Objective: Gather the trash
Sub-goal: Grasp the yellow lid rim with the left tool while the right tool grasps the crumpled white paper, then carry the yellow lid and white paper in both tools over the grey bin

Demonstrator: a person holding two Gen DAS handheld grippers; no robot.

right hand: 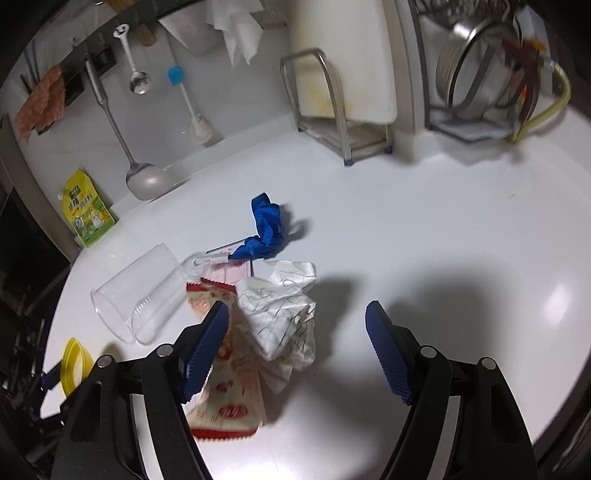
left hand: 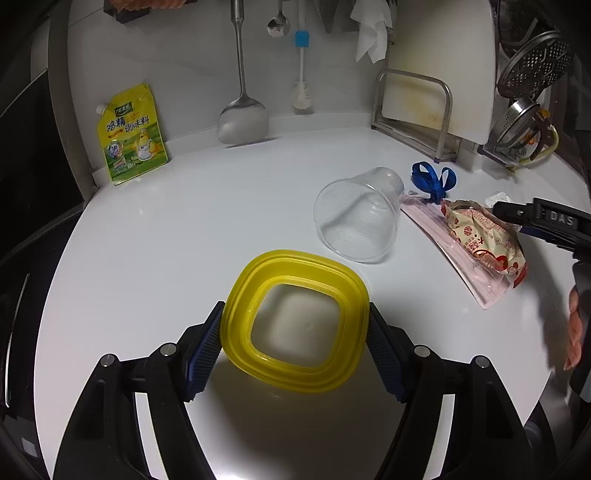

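My left gripper (left hand: 295, 343) is shut on a yellow-rimmed square container (left hand: 295, 321) and holds it just above the white counter (left hand: 184, 229). The container also shows at the left edge of the right wrist view (right hand: 74, 363). A clear plastic cup (left hand: 356, 214) lies on its side, also in the right wrist view (right hand: 138, 297). Next to it lie a red-and-cream snack wrapper (left hand: 484, 238), a pink packet (left hand: 436, 229) and a blue ribbon (left hand: 434, 182). My right gripper (right hand: 295, 347) is open above crumpled white paper (right hand: 284, 317) and the wrapper (right hand: 229, 398).
A yellow seasoning pouch (left hand: 133, 134) leans on the back wall. A metal spatula (left hand: 242, 114), a spoon (left hand: 279, 24) and a brush (left hand: 302, 74) hang there. A cutting board in a steel rack (left hand: 436, 92) and a dish rack with metal bowls (right hand: 480, 74) stand at the back right.
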